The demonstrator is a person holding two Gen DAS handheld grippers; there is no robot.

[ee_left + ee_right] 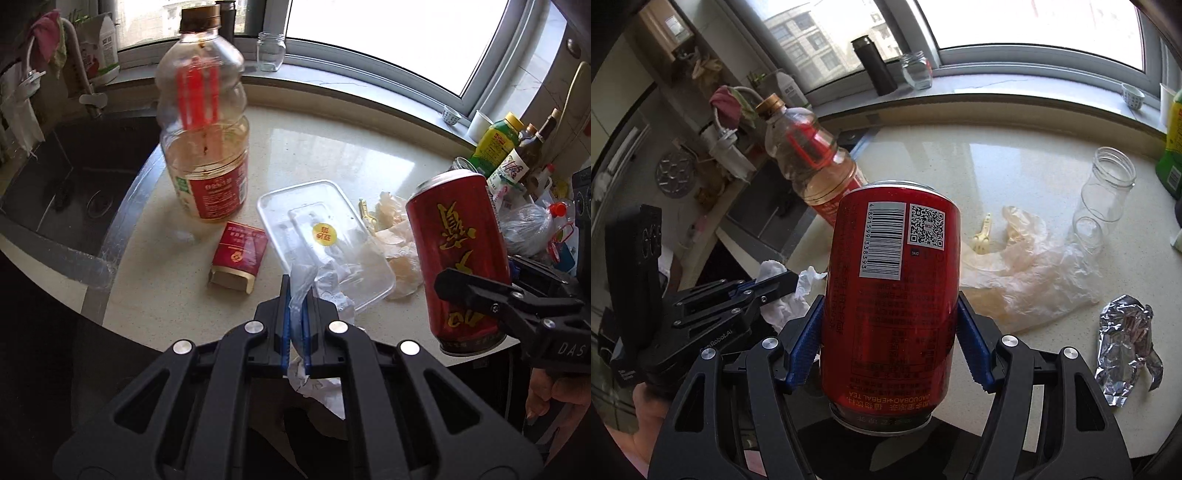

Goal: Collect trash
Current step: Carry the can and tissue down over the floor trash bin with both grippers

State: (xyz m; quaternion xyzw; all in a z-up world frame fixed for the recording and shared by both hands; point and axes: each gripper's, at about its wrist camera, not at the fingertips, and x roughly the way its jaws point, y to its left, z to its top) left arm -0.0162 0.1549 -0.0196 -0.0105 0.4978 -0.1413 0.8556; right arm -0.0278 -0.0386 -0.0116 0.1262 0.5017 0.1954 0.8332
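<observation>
My right gripper (891, 325) is shut on a red herbal tea can (892, 295) and holds it upright above the counter's front edge; the can also shows at the right of the left wrist view (458, 258). My left gripper (297, 317) is shut on a crumpled white tissue with clear plastic film (301, 291), and it appears at the left of the right wrist view (775, 286). On the counter lie a clear plastic lid (325, 240), a red cigarette pack (238, 256), a crumpled plastic bag (1030, 273) and a foil wrapper (1126, 347).
A large, nearly empty oil bottle (203, 129) stands by the dark sink (74, 192). A glass jar lies on its side (1104, 195). Sauce bottles (509, 151) crowd the right end. A jar (271, 50) and a dark flask (873, 64) stand on the windowsill.
</observation>
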